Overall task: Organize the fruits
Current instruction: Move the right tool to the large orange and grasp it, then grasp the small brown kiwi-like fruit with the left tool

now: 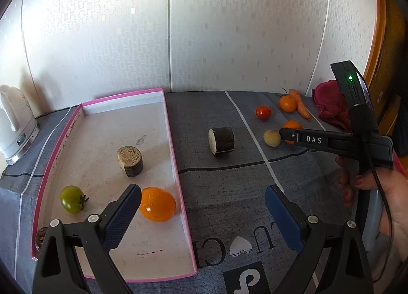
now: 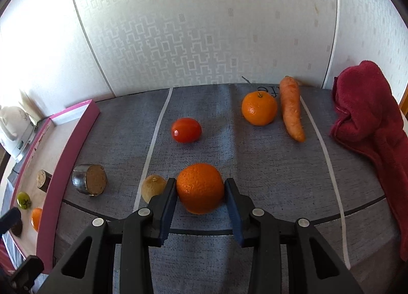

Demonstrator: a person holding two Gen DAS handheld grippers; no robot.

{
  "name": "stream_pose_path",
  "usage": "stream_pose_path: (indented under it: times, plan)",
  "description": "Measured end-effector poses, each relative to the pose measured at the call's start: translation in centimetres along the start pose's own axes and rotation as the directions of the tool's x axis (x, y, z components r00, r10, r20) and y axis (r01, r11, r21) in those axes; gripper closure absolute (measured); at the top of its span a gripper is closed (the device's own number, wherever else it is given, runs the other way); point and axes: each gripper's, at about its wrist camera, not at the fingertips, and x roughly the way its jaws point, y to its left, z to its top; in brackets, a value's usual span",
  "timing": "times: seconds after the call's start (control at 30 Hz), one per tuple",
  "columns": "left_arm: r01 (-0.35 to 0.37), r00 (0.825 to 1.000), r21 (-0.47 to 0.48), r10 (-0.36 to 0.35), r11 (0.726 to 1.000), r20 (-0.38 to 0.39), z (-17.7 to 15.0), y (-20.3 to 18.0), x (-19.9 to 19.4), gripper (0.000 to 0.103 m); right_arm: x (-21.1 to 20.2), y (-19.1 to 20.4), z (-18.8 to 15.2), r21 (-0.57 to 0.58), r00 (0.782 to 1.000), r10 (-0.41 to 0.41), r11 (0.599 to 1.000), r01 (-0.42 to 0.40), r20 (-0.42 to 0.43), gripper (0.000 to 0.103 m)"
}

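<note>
Right now the right gripper has its two pads against the sides of an orange that sits on the grey tablecloth toward the table's near edge, so it is grasping or just about to; whether the squeeze is firm I cannot tell. The main risk looks like a shallow hold: the pads meet the round fruit only at its near half, and a lift could let it roll forward out of the grip. A small yellowish fruit lies just beside the left pad, touching or nearly so, and could be nudged away toward the dark cut cylinder. The left gripper hangs released over the right wall of the pink-edged tray, near its front corner, with another orange, a green tomato and a cut piece inside. Carrying the held orange across could clip that wall or bump the waiting gripper. Farther back, a red tomato, a third orange and a carrot lie well clear.
</note>
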Motion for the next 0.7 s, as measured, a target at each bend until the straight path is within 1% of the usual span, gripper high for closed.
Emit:
stream_pose_path:
  times: [0.1,0.2,0.4,0.47,0.53,0.6,0.67,0.7]
  plan:
    - [0.002,1.0,0.01,-0.002,1.0,-0.007,-0.1,-0.3,0.1,0.005,0.0,0.1,0.0,0.0,1.0,0.004,1.0,-0.004,-0.002,0.066]
    - [0.02,1.0,0.025,-0.019,1.0,-0.011,-0.2,-0.7,0.1,0.005,-0.2,0.2,-0.1,-0.007,1.0,-0.008,1.0,0.008,-0.006,0.066]
    - [0.018,1.0,0.056,-0.017,0.998,-0.01,-0.3,-1.8,0.3,0.005,-1.0,-1.0,-0.2,0.006,0.997,-0.081,0.997,0.081,-0.008,0.066]
    - [0.021,1.0,0.041,-0.021,0.999,-0.015,-0.2,-2.1,0.6,0.005,-1.2,-1.5,-0.1,0.002,0.992,-0.125,0.992,0.125,-0.008,0.066]
    - [0.044,0.998,0.018,-0.043,0.999,-0.034,0.0,-2.5,1.0,0.005,-1.2,-1.9,-0.2,0.0,0.988,-0.153,0.988,0.153,-0.016,0.066]
    - [0.047,0.998,0.018,-0.046,0.999,-0.048,0.2,-3.2,1.6,0.005,-1.3,-2.5,-0.1,0.022,0.989,-0.147,0.989,0.148,-0.018,0.066]
    - [0.045,0.998,0.042,-0.043,0.998,-0.051,0.7,-4.3,2.2,0.006,-1.4,-2.9,0.0,0.034,0.99,-0.136,0.99,0.137,-0.027,0.066]
    - [0.048,0.998,0.055,-0.046,0.997,-0.047,1.0,-4.8,2.4,0.009,-1.4,-3.0,0.1,0.036,0.99,-0.135,0.99,0.136,-0.03,0.066]
